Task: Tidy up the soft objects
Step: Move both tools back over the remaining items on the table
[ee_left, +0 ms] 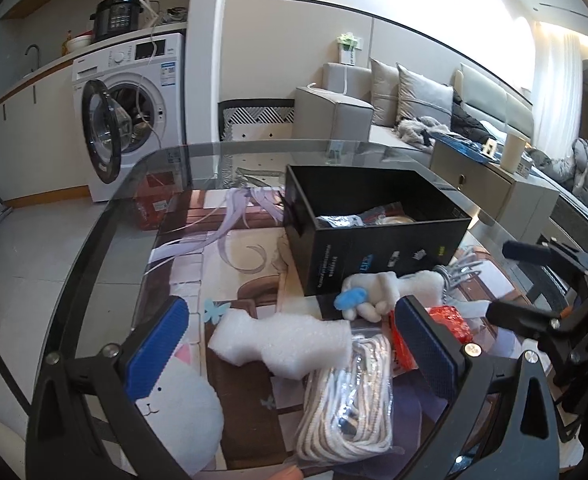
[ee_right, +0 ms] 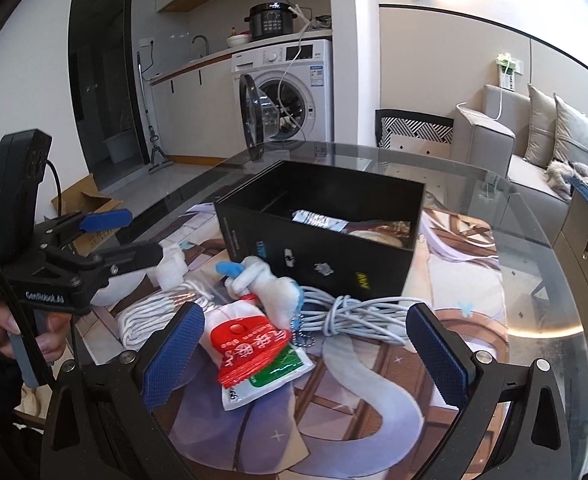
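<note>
A black open box (ee_left: 378, 236) (ee_right: 326, 248) stands on the glass table with a few packets inside. In front of it lie a white plush toy with a blue part (ee_left: 382, 292) (ee_right: 265, 284), a white foam piece (ee_left: 281, 340), a bagged coil of white rope (ee_left: 350, 396) (ee_right: 149, 316), a red and white packet (ee_right: 253, 352) (ee_left: 450, 320) and a bundle of grey cable (ee_right: 358, 316). My left gripper (ee_left: 294, 356) hangs open above the foam and rope. My right gripper (ee_right: 306, 356) is open over the red packet and cable. A white cat cushion (ee_left: 181, 412) lies at the left.
The round glass table's edge (ee_left: 93, 248) curves close on the left, over a printed mat (ee_right: 454, 264). A washing machine (ee_left: 133, 108) with its door open stands beyond. A grey sofa (ee_left: 394, 108) and a cabinet (ee_left: 490, 184) are at the right. A hand (ee_right: 21, 336) holds the left gripper.
</note>
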`<state>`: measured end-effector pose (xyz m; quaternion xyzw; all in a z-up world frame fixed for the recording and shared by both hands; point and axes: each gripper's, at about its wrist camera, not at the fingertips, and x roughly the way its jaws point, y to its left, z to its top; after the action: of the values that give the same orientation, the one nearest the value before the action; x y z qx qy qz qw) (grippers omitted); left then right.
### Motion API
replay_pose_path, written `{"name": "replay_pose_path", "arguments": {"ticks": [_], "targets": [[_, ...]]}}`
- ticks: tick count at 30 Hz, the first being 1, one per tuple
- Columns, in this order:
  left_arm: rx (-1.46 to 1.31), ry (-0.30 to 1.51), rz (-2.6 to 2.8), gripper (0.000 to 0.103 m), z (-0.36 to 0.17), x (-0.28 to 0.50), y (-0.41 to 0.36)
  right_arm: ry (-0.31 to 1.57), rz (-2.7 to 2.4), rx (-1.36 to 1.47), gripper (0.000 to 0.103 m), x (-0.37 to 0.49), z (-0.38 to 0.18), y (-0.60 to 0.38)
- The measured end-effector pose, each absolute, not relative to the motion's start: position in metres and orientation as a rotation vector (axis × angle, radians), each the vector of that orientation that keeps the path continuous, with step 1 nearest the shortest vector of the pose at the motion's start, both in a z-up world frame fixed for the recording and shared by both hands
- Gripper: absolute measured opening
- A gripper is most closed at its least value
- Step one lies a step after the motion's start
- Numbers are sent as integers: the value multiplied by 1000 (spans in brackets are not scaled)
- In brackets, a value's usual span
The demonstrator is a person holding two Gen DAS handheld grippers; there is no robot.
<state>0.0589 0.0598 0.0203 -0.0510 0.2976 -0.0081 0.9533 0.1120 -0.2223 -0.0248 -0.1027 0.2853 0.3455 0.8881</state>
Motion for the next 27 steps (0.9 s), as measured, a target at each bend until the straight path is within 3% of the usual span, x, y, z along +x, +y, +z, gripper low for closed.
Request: {"name": "replay_pose_path", "arguments": {"ticks": [27], "targets": [[-71,665,-54,103,1,66,54,677,749,-236,102,115,-49,-198]]}}
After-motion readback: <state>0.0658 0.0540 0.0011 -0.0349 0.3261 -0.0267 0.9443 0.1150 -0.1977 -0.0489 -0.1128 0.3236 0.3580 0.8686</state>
